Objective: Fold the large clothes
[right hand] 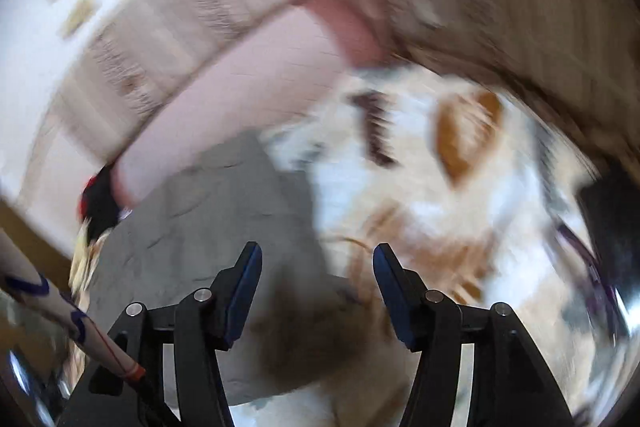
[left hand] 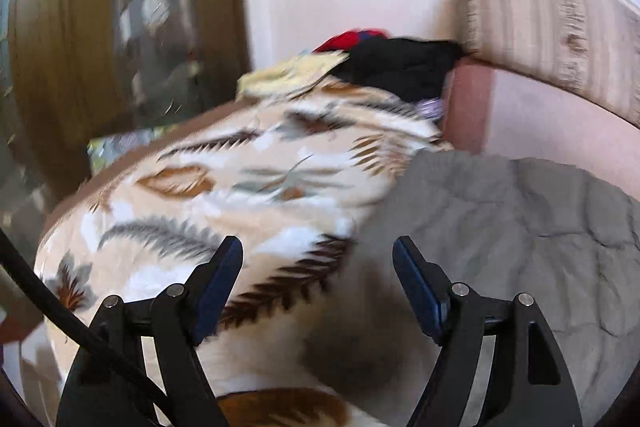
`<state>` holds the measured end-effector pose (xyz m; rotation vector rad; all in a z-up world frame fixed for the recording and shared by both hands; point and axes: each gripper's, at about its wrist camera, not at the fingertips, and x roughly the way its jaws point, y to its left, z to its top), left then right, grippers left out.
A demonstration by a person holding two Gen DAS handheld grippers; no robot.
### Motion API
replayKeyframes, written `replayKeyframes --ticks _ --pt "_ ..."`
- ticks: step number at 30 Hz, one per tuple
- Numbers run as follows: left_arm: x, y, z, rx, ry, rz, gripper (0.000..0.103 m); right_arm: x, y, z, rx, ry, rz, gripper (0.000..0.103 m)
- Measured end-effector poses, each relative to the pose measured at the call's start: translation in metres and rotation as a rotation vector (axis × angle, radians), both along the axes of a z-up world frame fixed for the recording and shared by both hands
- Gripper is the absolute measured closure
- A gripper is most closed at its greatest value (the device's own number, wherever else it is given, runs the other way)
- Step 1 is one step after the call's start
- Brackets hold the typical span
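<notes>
A grey garment (left hand: 512,227) lies spread flat on a leaf-patterned blanket (left hand: 240,187) that covers a sofa seat. It also shows in the right wrist view (right hand: 208,219), blurred by motion. My left gripper (left hand: 318,247) is open and empty, just above the grey garment's left edge. My right gripper (right hand: 318,253) is open and empty, above the garment's right edge where it meets the blanket (right hand: 440,211).
A pile of black (left hand: 400,67), red and yellow clothes lies at the far end of the sofa. A pink bolster (left hand: 540,115) and a striped back cushion (left hand: 552,27) run along the right. A curtain (left hand: 100,27) hangs at left.
</notes>
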<state>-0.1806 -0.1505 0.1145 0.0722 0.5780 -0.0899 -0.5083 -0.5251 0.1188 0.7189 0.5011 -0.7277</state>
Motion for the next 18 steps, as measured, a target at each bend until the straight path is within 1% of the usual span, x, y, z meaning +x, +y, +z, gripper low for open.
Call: replayKeyframes --ticks 2,3,4,7,9,10,11,12,13,14,15,16,18 --pt "-0.016 -0.026 0.003 0.005 -0.025 -0.101 0.026 0.025 0.024 0.006 -0.111 0.004 0.134 0.041" --pt "-0.026 -0.042 0.004 0.003 -0.031 -0.171 0.026 0.042 0.04 0.005 -0.158 0.003 0.23 0.045" --pt "-0.038 -0.056 0.003 -0.001 -0.032 -0.246 0.026 0.053 0.052 0.003 -0.176 0.002 0.295 0.053" --pt "-0.071 -0.086 -0.002 0.015 -0.023 -0.411 0.026 0.078 0.089 -0.005 -0.21 0.022 0.491 0.055" --pt "-0.084 -0.1 -0.012 0.021 0.002 -0.482 0.026 0.086 0.112 -0.011 -0.222 0.032 0.59 0.055" --pt "-0.087 -0.111 -0.02 0.051 0.015 -0.513 0.026 0.09 0.12 -0.014 -0.228 0.048 0.624 0.055" --pt "-0.088 -0.122 -0.027 0.084 0.024 -0.522 0.026 0.096 0.127 -0.021 -0.246 0.083 0.642 0.055" --pt "-0.083 -0.129 -0.035 0.111 0.037 -0.52 0.026 0.103 0.132 -0.027 -0.279 0.128 0.635 0.055" --pt "-0.073 -0.137 -0.046 0.134 0.07 -0.51 0.024 0.11 0.131 -0.036 -0.304 0.173 0.614 0.055" --pt "-0.07 -0.141 -0.051 0.137 0.09 -0.503 0.021 0.117 0.128 -0.043 -0.306 0.203 0.599 0.055" --pt "-0.062 -0.144 -0.057 0.137 0.11 -0.496 0.019 0.125 0.117 -0.053 -0.283 0.224 0.574 0.057" --pt "-0.057 -0.148 -0.06 0.146 0.107 -0.492 0.016 0.129 0.107 -0.058 -0.264 0.226 0.547 0.06" --pt "-0.055 -0.154 -0.062 0.153 0.099 -0.484 0.014 0.134 0.088 -0.065 -0.237 0.219 0.503 0.06"
